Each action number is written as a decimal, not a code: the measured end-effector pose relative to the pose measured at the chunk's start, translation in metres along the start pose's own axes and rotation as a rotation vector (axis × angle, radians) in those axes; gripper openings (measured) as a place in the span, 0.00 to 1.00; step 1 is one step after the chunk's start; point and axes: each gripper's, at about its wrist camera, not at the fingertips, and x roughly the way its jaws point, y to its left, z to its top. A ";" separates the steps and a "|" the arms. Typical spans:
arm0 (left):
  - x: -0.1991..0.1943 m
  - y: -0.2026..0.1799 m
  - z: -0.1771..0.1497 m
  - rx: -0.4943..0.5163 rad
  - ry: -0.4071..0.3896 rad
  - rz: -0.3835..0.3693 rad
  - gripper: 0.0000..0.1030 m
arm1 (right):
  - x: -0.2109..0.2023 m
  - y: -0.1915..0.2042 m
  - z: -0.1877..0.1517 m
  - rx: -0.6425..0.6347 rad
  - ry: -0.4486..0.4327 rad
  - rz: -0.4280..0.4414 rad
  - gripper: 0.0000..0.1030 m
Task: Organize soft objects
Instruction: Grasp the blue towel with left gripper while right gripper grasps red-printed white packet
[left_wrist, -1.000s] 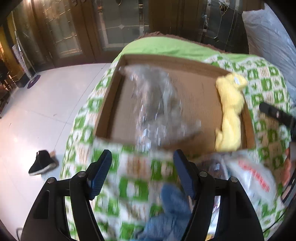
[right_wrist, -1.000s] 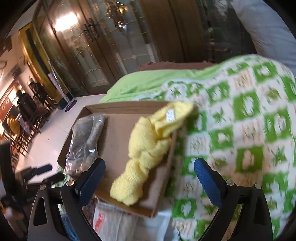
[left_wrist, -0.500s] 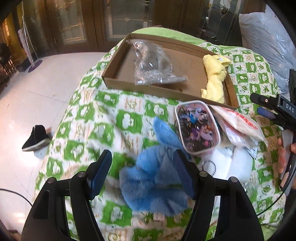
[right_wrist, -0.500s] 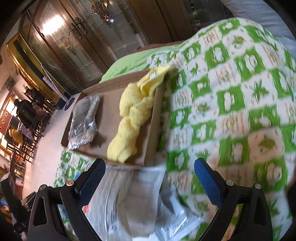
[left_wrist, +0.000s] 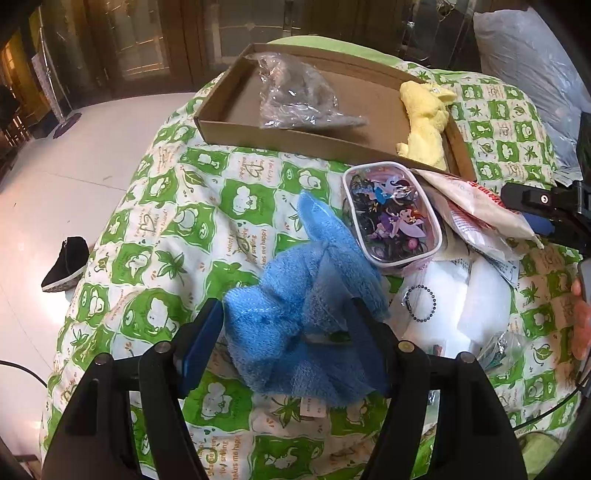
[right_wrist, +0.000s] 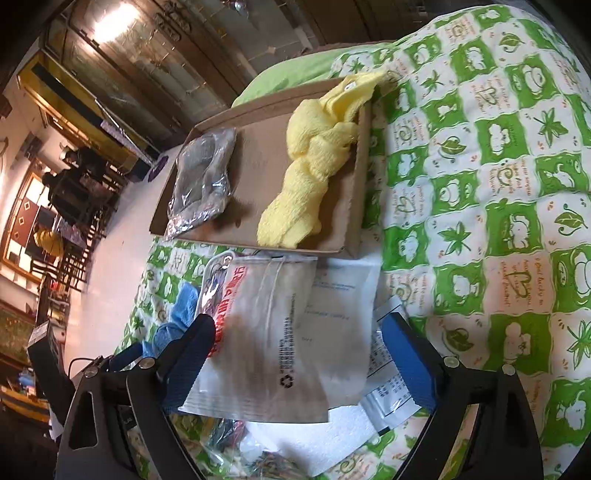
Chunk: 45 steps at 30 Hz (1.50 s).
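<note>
A fluffy blue towel (left_wrist: 295, 317) lies crumpled on the green-and-white quilt (left_wrist: 177, 221). My left gripper (left_wrist: 284, 336) is open and straddles it, one finger at each side. A shallow cardboard tray (left_wrist: 236, 125) at the far end holds a yellow cloth (left_wrist: 424, 122) and a grey item in a clear bag (left_wrist: 295, 96). My right gripper (right_wrist: 299, 354) hovers over a frosted plastic bag with red print (right_wrist: 273, 332) just in front of the tray (right_wrist: 354, 206). Its jaws are closing, the bag lies between them, and the pads are not pressing on it. The yellow cloth (right_wrist: 314, 166) lies beyond.
A cartoon-printed pouch (left_wrist: 391, 214), white padding (left_wrist: 480, 306), a bead chain (left_wrist: 421, 302) and paper packets (right_wrist: 388, 391) crowd the quilt beside the towel. A big grey sack (left_wrist: 528, 62) sits at the back right. A black shoe (left_wrist: 66, 262) lies on the white floor at the left.
The left gripper pulled back from the tray and sank over the blue towel, which now sits between its fingers. The right gripper tilted down from the yellow cloth to the plastic bag, its jaws narrowing.
</note>
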 end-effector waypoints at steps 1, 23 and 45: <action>0.000 0.000 0.000 0.001 -0.001 -0.006 0.66 | 0.002 0.004 0.002 -0.005 0.002 -0.002 0.87; 0.014 -0.002 0.001 -0.007 0.038 -0.054 0.66 | 0.035 0.035 0.001 -0.084 0.087 -0.061 0.54; 0.049 -0.014 0.019 0.006 0.089 -0.062 0.72 | 0.017 0.023 -0.045 -0.058 0.078 -0.064 0.53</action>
